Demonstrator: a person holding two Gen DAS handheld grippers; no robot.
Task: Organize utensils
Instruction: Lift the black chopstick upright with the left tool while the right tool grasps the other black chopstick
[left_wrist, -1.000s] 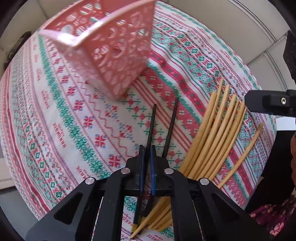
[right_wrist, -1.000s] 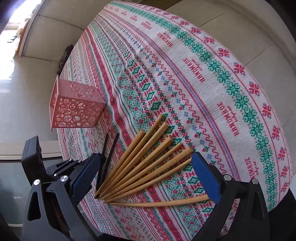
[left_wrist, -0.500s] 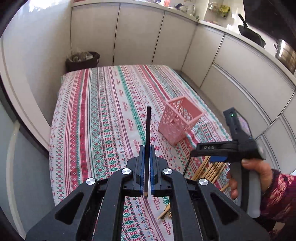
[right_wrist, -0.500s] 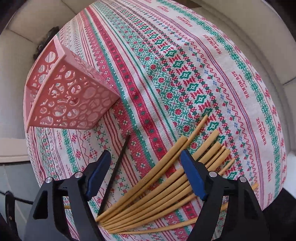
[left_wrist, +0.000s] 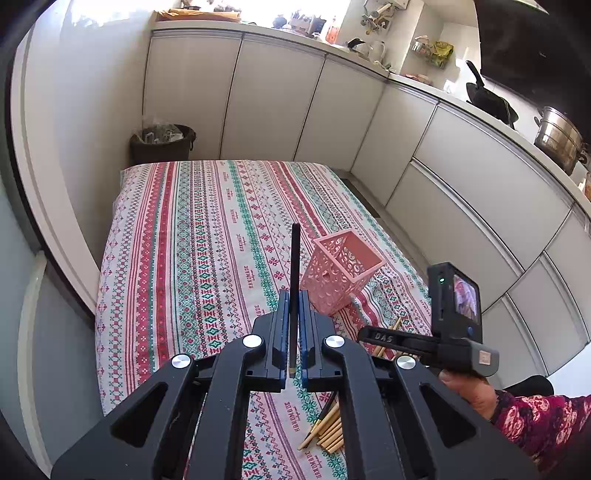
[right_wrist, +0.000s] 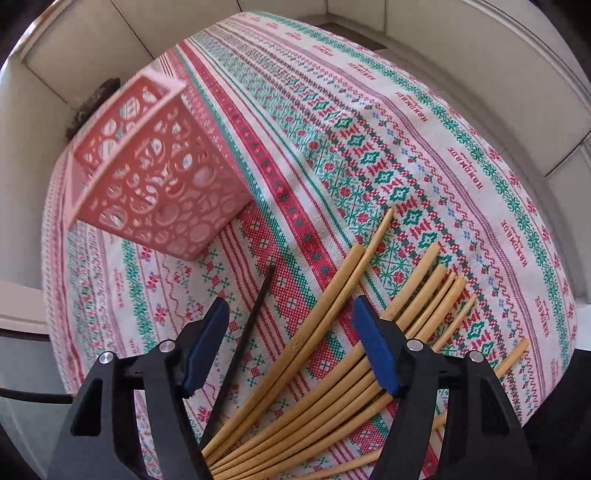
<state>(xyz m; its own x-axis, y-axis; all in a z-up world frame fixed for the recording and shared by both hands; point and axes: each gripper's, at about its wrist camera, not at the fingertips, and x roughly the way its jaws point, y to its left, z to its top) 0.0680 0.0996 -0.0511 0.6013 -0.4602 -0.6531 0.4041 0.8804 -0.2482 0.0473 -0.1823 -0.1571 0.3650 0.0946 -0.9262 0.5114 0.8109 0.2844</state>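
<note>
left gripper (left_wrist: 293, 345) now raised, clenching black chopstick (left_wrist: 294, 280) lifted off table; right gripper (right_wrist: 290, 347) released above bamboo chopsticks (right_wrist: 332, 369); next: pink basket (left_wrist: 341, 271).

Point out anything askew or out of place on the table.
The wooden chopsticks lie fanned out and partly overlapping on the tablecloth, one black chopstick loose beside them. The pink basket stands apart from them; no chopsticks show in it. The left gripper holds another black chopstick.
</note>
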